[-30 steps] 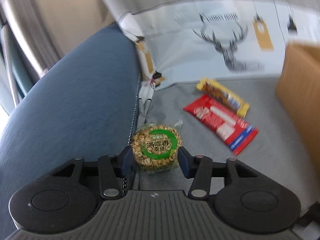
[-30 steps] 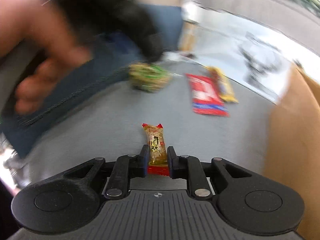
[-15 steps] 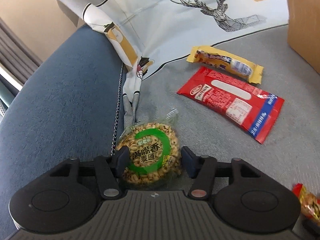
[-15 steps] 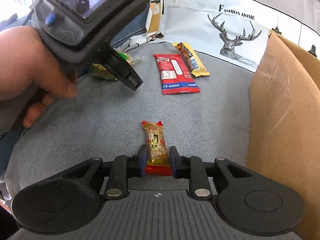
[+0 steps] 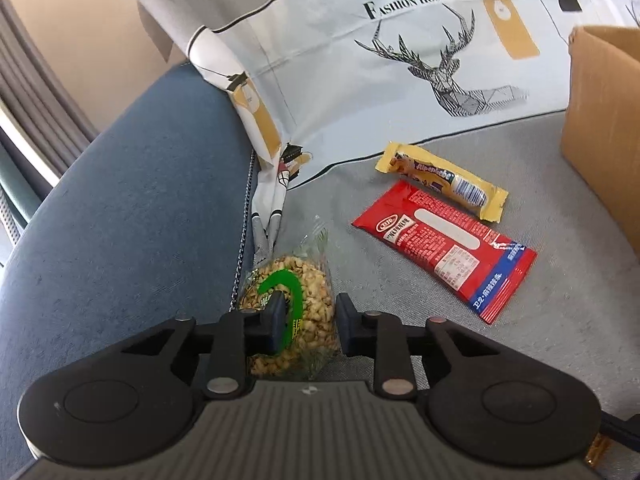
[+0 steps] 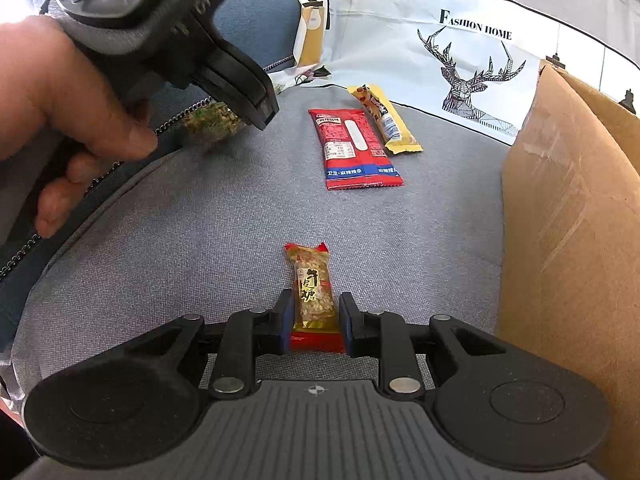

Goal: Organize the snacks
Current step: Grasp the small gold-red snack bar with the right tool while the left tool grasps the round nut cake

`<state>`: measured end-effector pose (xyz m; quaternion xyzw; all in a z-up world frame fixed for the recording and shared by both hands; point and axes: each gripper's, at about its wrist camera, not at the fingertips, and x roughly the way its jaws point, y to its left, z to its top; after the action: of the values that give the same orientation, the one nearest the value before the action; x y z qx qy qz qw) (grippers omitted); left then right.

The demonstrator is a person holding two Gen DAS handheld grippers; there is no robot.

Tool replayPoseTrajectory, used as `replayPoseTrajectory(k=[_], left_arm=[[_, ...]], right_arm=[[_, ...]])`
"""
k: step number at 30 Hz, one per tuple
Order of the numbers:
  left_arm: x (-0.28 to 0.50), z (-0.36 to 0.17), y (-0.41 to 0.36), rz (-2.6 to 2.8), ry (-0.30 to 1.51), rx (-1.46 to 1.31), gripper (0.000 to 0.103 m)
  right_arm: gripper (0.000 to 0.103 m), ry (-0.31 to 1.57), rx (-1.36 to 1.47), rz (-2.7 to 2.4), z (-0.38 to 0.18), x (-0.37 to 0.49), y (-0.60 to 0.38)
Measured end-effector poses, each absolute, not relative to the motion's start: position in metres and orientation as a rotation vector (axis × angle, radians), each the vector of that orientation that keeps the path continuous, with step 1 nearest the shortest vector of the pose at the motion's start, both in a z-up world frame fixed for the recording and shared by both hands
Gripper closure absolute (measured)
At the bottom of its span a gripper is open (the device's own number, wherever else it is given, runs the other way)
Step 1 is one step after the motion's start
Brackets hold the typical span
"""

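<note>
— What do we have in the left gripper?

— The round puffed-grain cake in its clear wrapper, at the edge of the grey seat cushion right beside the blue armrest. The jaws have just been closing, with the cake between them and now tilted on edge; the left pad presses its green label, and the right pad sits at the wrapper's far side. We read that as a grip on the cake.

— And the right gripper?

— Its jaws stand narrow on either side of the small peanut candy, touching the red end of the wrapper. We take it as gripping the candy, which lies on the cushion, near the cardboard box.

— What else lies on the seat?

— A red packet and a yellow bar, touching each other, farther back toward the deer-print cloth. From the right view we also see a hand holding the left gripper over the cake.
</note>
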<state>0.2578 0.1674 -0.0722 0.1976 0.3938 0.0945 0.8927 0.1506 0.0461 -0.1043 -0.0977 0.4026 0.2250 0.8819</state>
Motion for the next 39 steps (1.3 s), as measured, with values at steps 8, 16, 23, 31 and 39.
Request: replayPoseTrajectory(k=[8,16,23,31,39], left_arm=[[0.233,-0.035,0.169,0.144,0.744,0.245,0.083],[0.201,-0.023,0.174,0.008,0.824,-0.037,0.082],[0.194,-0.027,0.207,-0.009,0.853,-0.317,0.052],[0.212,-0.039,0.216,0.006,0.922,-0.464,0.023],[0.236,-0.073,0.181,0.053,1.12,-0.272,0.01]], right_arm=[[0.078,0.832,-0.206,0.473,-0.104,0.15,0.046],[0.078,0.826,-0.211,0.48,-0.104,0.147,0.044],[0.077,0.835,-0.207,0.482,-0.104,0.147,0.043],[0.073,0.838,-0.193,0.476,-0.105,0.149,0.043],[0.077,0.837,-0.191,0.489,-0.105,0.148,0.043]])
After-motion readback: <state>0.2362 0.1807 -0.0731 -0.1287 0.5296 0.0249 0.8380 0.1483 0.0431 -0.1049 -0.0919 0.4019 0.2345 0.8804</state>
